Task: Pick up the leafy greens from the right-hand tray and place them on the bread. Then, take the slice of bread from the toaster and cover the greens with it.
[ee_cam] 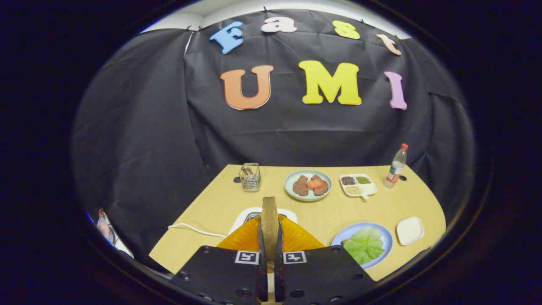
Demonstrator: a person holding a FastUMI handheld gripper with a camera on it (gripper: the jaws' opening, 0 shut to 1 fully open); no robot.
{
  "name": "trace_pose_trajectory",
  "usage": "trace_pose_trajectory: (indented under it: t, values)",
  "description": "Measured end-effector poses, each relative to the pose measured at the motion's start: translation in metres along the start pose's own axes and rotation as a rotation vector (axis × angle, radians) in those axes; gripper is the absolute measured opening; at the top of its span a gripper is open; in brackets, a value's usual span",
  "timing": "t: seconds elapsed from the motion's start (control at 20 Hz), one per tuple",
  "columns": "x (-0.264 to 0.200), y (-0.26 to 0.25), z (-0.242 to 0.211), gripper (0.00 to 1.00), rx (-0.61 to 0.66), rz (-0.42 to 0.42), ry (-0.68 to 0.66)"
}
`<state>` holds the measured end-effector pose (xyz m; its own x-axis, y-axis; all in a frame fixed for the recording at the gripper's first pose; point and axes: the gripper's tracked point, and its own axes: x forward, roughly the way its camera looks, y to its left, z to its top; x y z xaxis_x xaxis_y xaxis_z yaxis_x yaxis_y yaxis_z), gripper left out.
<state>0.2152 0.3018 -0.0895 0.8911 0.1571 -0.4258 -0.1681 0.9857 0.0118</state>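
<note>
1. The gripper [269, 237] is holding a slice of bread [269, 220]. Both fingers are pinching it, one on each flat side, so the slice is standing up on its thin edge between them.
2. The slice is hanging over the toaster [254, 214], which is sitting near the front edge of the table [220, 199]. I think it is being lifted straight up so that it does not catch on the slot.
3. A white cord [194, 229] is running from the toaster toward the left edge of the table.
4. The greens [364, 245] are lying on a blue plate [383, 250] near the front right corner. I cannot see any bread under the leaf, but it looks like the place the slice must go.
5. A small white dish [410, 231] is sitting just beside the blue plate, closer to the right edge.
6. Farther back, near the middle of the table, a plate of meat [308, 185] is waiting, with a tray of seeds [358, 184] next to it.
7. A bottle [396, 166] is standing near the back right corner, and a glass holder [250, 177] is standing at the back left.
8. Next, I think the slice needs tipping flat and carrying over to the greens, so that it covers them.
9. The grip looks firm, but the slice could slip while it is being turned.
</note>
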Motion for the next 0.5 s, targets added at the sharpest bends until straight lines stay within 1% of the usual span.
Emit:
trace_pose_trajectory:
  t: [0.1, 0.25, 0.35, 0.5]
  values:
    - [-0.015, -0.009, 0.018, 0.06, -0.010, -0.005, -0.047]
    - [-0.031, -0.028, 0.031, 0.06, -0.023, -0.021, -0.096]
    - [-0.034, -0.044, 0.031, 0.06, -0.024, -0.041, -0.114]
    - [-0.026, -0.076, 0.018, 0.06, -0.004, -0.071, -0.097]
